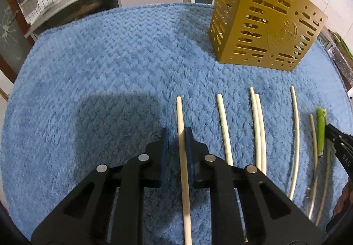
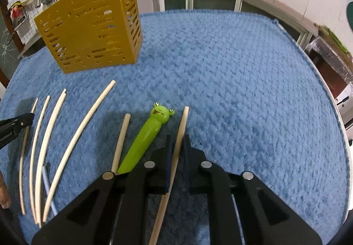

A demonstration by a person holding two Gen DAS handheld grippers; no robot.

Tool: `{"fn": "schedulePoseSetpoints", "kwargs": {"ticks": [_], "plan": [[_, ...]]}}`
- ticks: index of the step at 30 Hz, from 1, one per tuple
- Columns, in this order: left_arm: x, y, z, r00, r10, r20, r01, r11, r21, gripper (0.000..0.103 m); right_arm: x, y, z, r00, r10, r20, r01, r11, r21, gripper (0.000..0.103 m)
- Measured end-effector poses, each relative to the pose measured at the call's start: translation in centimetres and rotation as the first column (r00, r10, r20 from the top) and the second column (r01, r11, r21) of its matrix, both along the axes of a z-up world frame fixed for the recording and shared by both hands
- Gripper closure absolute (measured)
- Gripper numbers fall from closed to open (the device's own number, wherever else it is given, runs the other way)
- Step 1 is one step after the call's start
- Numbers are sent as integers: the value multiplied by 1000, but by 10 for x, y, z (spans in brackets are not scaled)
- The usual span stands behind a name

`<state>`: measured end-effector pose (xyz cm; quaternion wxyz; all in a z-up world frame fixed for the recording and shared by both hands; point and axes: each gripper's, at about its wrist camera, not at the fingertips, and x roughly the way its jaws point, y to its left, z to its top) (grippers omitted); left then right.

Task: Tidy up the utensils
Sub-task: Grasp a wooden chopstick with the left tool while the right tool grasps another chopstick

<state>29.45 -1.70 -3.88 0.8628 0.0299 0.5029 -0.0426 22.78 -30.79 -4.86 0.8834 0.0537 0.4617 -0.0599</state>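
While the yellow basket (image 1: 262,24) stands on the blue towel (image 1: 110,68), the left tool (image 1: 176,141) pinches one chopstick (image 1: 182,134) in front of it. The right tool (image 2: 176,148) is clamped on another chopstick (image 2: 182,126), beside the green frog stick (image 2: 150,132).

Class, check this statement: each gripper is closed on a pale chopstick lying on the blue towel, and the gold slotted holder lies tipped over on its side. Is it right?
One detail is wrong. The gold slotted holder stands upright on the blue towel, as the right wrist view shows. The rest holds: the left gripper and the right gripper are each closed on a pale chopstick.
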Motion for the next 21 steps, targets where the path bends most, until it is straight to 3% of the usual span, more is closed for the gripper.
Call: {"fn": "schedulePoseSetpoints", "kwargs": {"ticks": [5, 13, 15, 21], "plan": [[-7, -7, -3, 997, -22, 72, 18, 999, 51, 88, -4, 5, -2, 999, -17, 50, 18, 999, -29, 93], [-9, -3, -3, 996, -57, 75, 55, 998, 36, 88, -7, 14, -2, 996, -29, 80, 36, 996, -86, 92], [-9, 1, -3, 996, -49, 79, 49, 999, 7, 87, -8, 13, -2, 996, -39, 82, 45, 996, -71, 92], [-10, -3, -4, 995, -30, 91, 28, 999, 21, 87, -11, 15, 0, 996, -41, 84, 48, 995, -86, 92]]}}
